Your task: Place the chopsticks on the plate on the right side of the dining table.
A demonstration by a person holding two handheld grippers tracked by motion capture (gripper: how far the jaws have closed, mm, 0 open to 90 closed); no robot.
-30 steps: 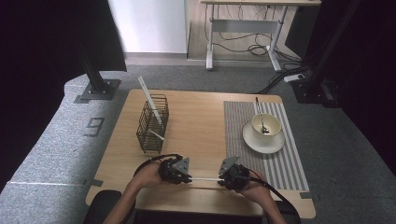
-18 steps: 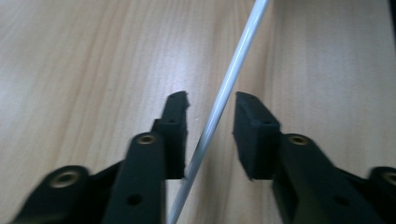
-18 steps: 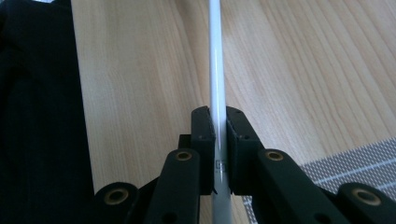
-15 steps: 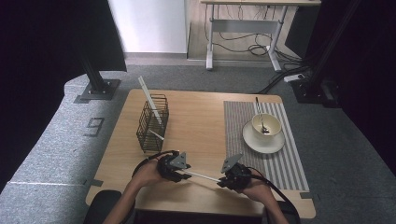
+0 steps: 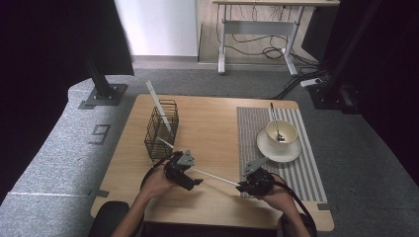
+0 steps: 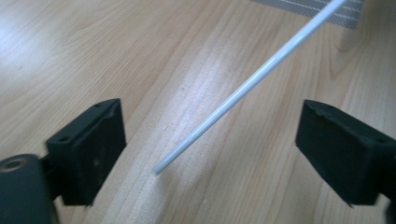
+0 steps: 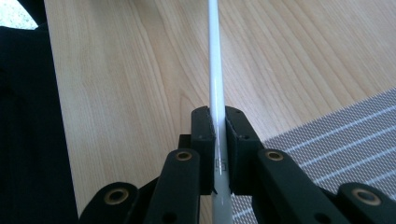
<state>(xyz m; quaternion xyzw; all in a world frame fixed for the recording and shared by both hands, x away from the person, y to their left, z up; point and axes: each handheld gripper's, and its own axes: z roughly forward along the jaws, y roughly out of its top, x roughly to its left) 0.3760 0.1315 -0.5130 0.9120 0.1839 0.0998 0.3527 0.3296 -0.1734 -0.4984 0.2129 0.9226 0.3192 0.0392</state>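
While the right claw (image 7: 217, 140) is clamped on a thin white rod (image 5: 214, 177), the rod slants across the front of the table (image 5: 212, 126) toward the left claw (image 6: 210, 140), whose jaws stand wide apart — the rod's free end lies between them, touching neither and sitting close over the wood. Farther back on the left stands a black wire basket (image 5: 161, 128) with another white stick leaning out of it. To the right, a striped mat (image 5: 252, 126) carries a saucer (image 5: 276, 150) and a cup (image 5: 281, 132) with a spoon (image 5: 274, 121) in it
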